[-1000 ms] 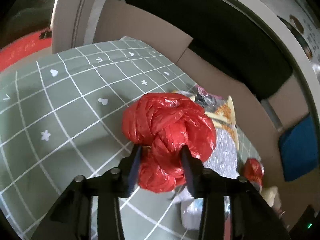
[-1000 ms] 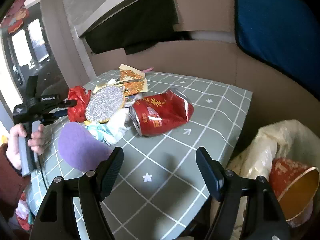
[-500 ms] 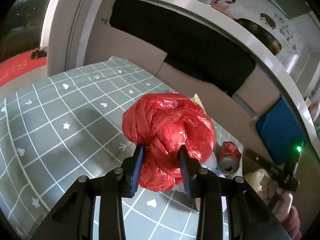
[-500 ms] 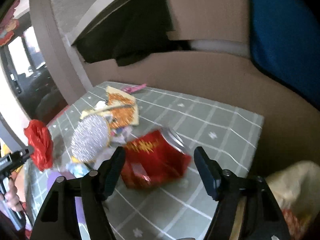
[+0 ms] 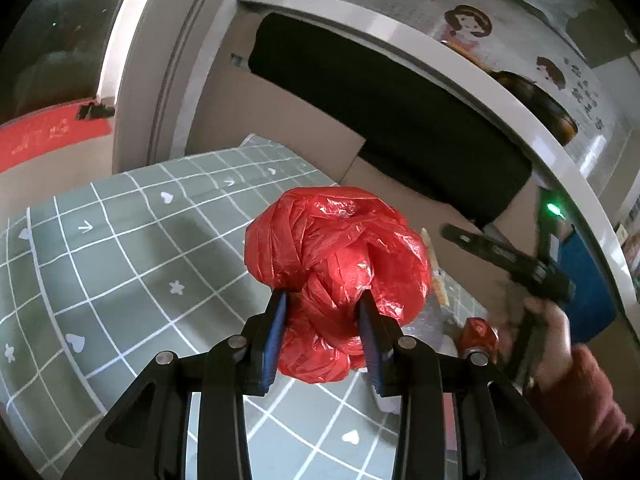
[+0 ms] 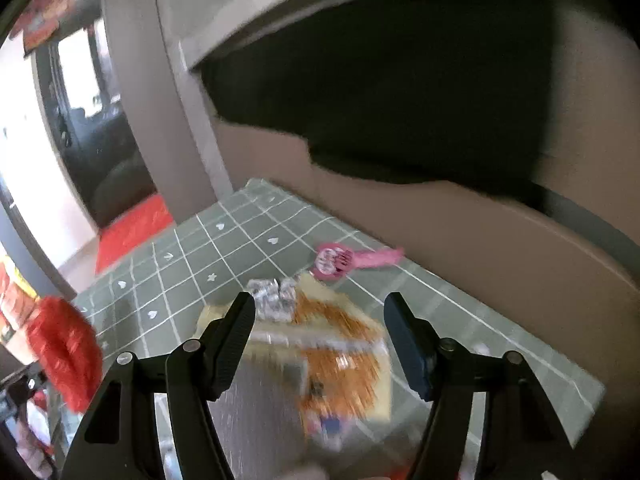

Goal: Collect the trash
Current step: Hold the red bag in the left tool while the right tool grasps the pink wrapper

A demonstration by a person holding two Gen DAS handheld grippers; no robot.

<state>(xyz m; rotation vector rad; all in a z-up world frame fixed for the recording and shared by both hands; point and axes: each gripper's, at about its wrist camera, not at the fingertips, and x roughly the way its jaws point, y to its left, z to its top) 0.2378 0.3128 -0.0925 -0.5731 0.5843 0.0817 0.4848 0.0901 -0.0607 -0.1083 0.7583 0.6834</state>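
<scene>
Above the green checked bench (image 5: 120, 264), the left gripper (image 5: 322, 336) has its jaws pinching a knotted red plastic bag (image 5: 340, 256), likely light, soft and slippery, best held at its knot, while the right gripper (image 6: 320, 344) at 3 o'clock hangs spread, empty.

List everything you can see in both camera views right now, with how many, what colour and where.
Plastic bag: one, red, crumpled, clamped in the left tongs above the table.
Drink can: one, red, on the table right of the bag.
Snack wrapper: one, orange and cream, on the table beyond the right tongs.
Foil scrap: one, silver, beside the wrapper.
Pink wrapper: one, near the table's far edge.
Table: one, green with a white grid.
Left tongs: shut on the bag.
Right tongs: open, empty.
</scene>
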